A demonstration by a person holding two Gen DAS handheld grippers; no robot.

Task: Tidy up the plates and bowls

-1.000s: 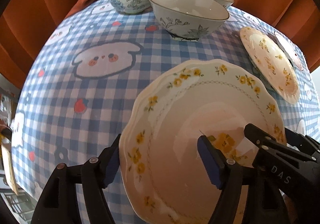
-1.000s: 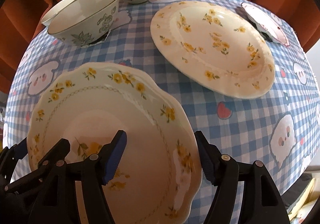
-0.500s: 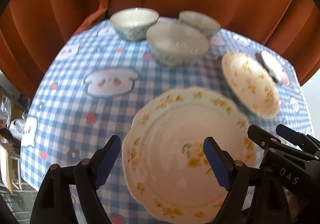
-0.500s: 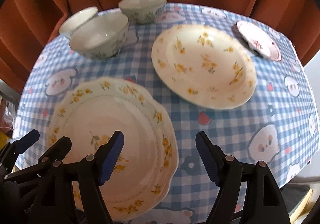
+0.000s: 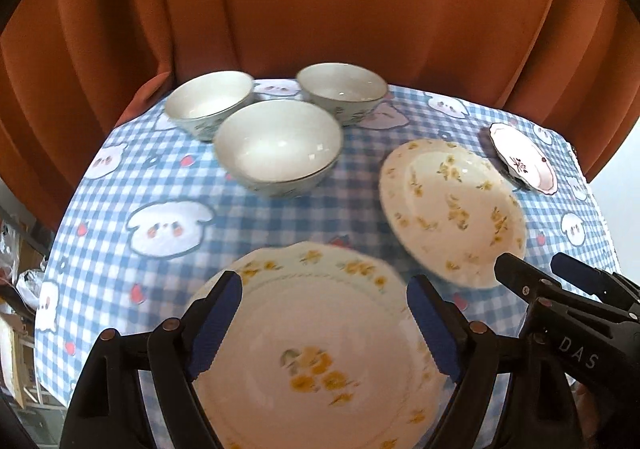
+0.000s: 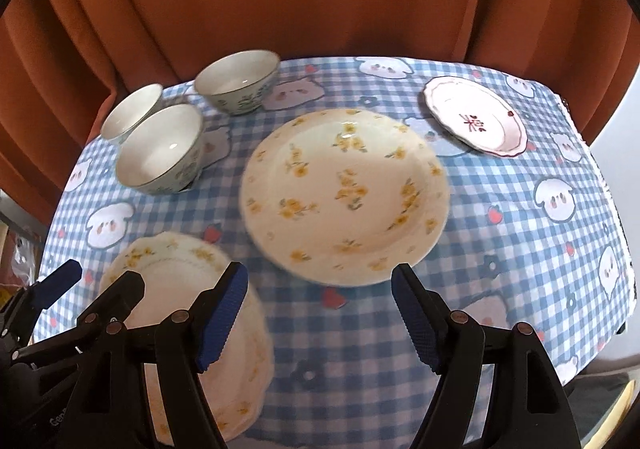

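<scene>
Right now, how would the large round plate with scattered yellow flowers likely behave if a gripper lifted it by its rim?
The large round plate looks like glazed ceramic, so probably rigid and breakable if dropped. Its glossy surface suggests the pads could slip. It lies flat on the checked tablecloth, so getting a finger under the low rim may be awkward, and a one-sided rim grip would likely let it tilt.

Blue checked tablecloth (image 5: 280, 217) with cartoon faces, rust-orange curtain (image 5: 320, 1) behind.

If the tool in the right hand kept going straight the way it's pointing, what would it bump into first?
Probably the checked tablecloth, in the bare strip just in front of the big round flowered plate. The open right tool has nothing between its fingers. Depth is hard to judge, so it might catch that plate's near rim.
</scene>
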